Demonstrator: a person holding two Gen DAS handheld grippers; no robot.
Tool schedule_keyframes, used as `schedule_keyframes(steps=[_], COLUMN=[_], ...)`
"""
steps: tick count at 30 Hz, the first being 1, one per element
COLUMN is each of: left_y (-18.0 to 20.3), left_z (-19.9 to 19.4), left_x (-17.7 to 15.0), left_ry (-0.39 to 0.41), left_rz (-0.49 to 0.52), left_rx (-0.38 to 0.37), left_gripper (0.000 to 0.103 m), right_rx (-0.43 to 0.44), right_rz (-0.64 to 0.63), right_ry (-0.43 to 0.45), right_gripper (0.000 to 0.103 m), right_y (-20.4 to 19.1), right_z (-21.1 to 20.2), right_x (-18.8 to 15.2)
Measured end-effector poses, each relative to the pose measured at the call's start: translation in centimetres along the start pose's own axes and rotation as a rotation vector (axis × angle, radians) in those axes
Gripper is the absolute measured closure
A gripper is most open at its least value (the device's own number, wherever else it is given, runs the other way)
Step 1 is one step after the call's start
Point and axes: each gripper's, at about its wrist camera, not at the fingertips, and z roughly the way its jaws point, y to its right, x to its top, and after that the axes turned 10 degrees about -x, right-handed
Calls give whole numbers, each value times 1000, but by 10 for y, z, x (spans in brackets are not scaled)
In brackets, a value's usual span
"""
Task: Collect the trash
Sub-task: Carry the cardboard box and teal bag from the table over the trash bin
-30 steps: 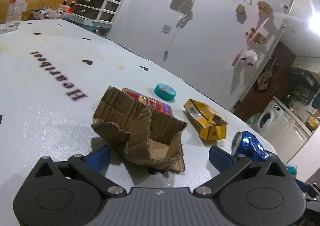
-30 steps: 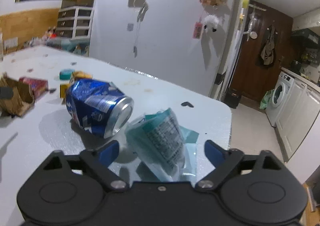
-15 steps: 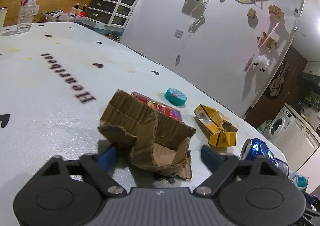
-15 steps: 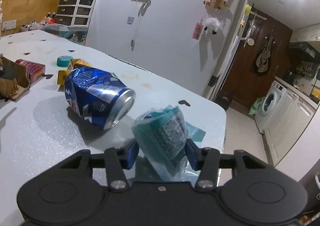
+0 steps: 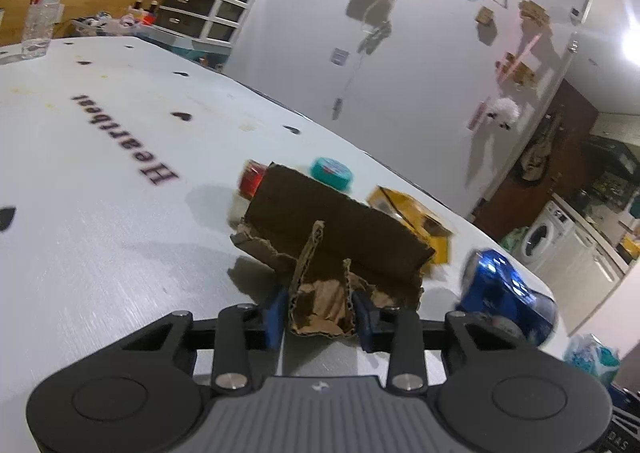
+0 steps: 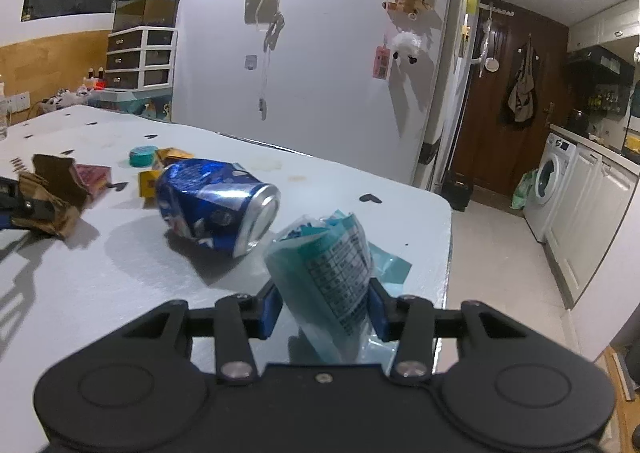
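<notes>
The left gripper (image 5: 320, 319), its jaws just closing, now pinches the torn cardboard (image 5: 340, 249) on the white table (image 5: 100, 213), with a red packet (image 5: 252, 181), teal lid (image 5: 333, 173) and yellow box (image 5: 416, 217) right behind it. The right gripper (image 6: 324, 307) has likewise just been narrowing and grips a teal wrapper (image 6: 332, 265) near the table's corner. A crushed blue can (image 6: 212, 201) lies between the two, close beside the wrapper.
</notes>
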Motion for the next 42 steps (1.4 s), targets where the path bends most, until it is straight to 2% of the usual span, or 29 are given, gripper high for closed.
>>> schedule_keyframes(steps=[8,18,25,35,42], left_y=[22,73,109,160,199], left_z=[-24,-70,-95,-117,-121], left_x=[-26,-52,-70,-105,-133], left_ry=[-10,43,39,16,-10], left_rz=[22,229,349,444,476], left_rx=[-42,-4,2,-74,-148], left_gripper=[67,67,67,67,67], right_rx=[31,53,70,58,16], right_rz=[19,83,132,193,218], right_ry=[13,29,32,30,28], right_gripper=[59,60,60,60,60], right_y=[-1,16,34,61,97], right_z=[-34,-76,-106,-142,-161], right_x=[-6,-16,-28,-48,-69])
